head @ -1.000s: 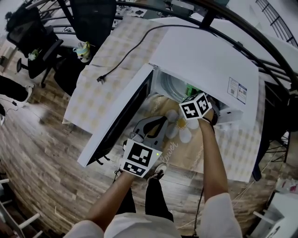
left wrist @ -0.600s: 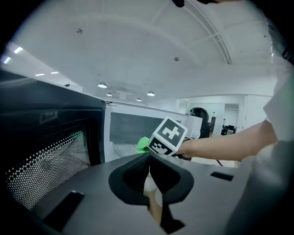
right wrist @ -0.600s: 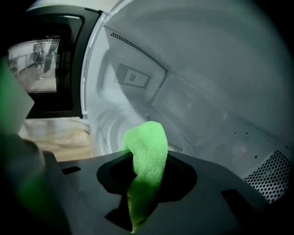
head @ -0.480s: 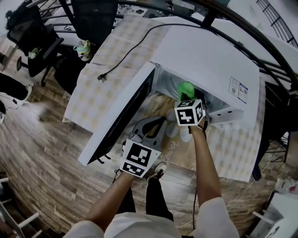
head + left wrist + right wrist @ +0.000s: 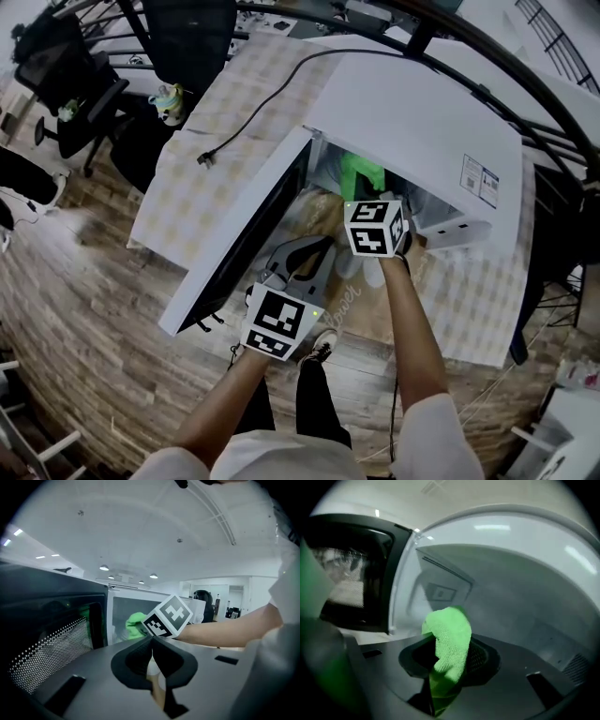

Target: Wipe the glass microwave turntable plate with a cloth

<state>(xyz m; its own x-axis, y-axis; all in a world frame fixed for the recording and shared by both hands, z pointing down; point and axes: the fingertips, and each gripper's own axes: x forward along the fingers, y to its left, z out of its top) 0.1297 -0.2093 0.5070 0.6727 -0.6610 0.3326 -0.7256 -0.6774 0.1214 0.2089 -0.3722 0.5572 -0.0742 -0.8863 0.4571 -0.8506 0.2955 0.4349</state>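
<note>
The white microwave (image 5: 422, 112) stands with its dark door (image 5: 239, 244) swung open to the left. My right gripper (image 5: 362, 193) reaches into the cavity mouth, shut on a bright green cloth (image 5: 360, 174). In the right gripper view the cloth (image 5: 449, 639) is bunched between the jaws, with the grey cavity walls (image 5: 525, 602) behind it. I cannot make out the glass turntable plate in any view. My left gripper (image 5: 317, 247) hangs in front of the door, shut and holding nothing. From the left gripper (image 5: 151, 642) view, the cloth (image 5: 135, 623) and the right gripper's marker cube (image 5: 168, 617) show at the opening.
A tan placemat with a daisy print (image 5: 361, 305) lies in front of the microwave. A black power cord (image 5: 262, 98) runs over the checked tablecloth (image 5: 202, 187), its plug near the left edge. Black office chairs (image 5: 75, 89) stand left of the table. The door (image 5: 349, 581) fills the right gripper view's left.
My right gripper has shifted left along the cavity mouth, and more of the green cloth now shows there. The left gripper has stayed in place.
</note>
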